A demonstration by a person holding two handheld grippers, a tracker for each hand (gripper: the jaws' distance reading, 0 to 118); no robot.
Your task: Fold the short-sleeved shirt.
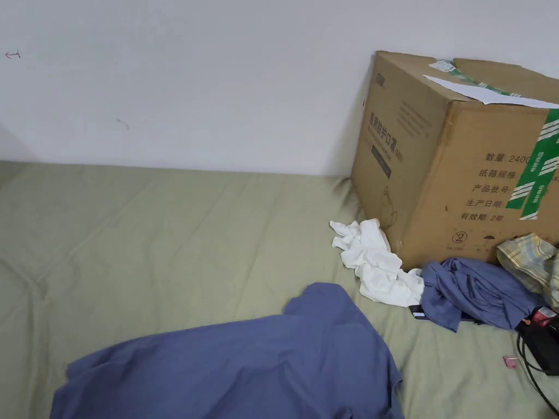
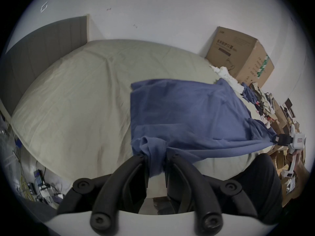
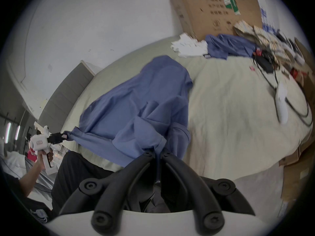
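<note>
Because the blue short-sleeved shirt (image 1: 235, 365) is thin woven cloth, it should handle as light, limp and a little slippery: it sags wherever nothing holds it and bunches into ropes at each pinch. It lies spread over the near part of the bed (image 1: 164, 229), its far sleeve reaching toward the right-hand clutter, its near edge lifted off the sheet.

Both tongs have closed on that near edge. In the left gripper view the left tongs (image 2: 154, 156) squeeze a gathered wad of fabric between the jaws; in the right gripper view the right tongs (image 3: 156, 152) are nearly together on a thinner pinch of cloth. Each also shows farther off in the other's view, with the hem pulled taut between them (a good sign for a flat lay). Hem corners or shoulder seams look like the sound places to grip, since a mid-panel pinch would only crumple.

Olive-green bedding is soft and creased, so it will drag at the cloth. A cardboard box (image 1: 458, 158) stands against the white wall at far right, with a white garment (image 1: 376, 264), another blue garment (image 1: 475, 292) and cables beside it.
</note>
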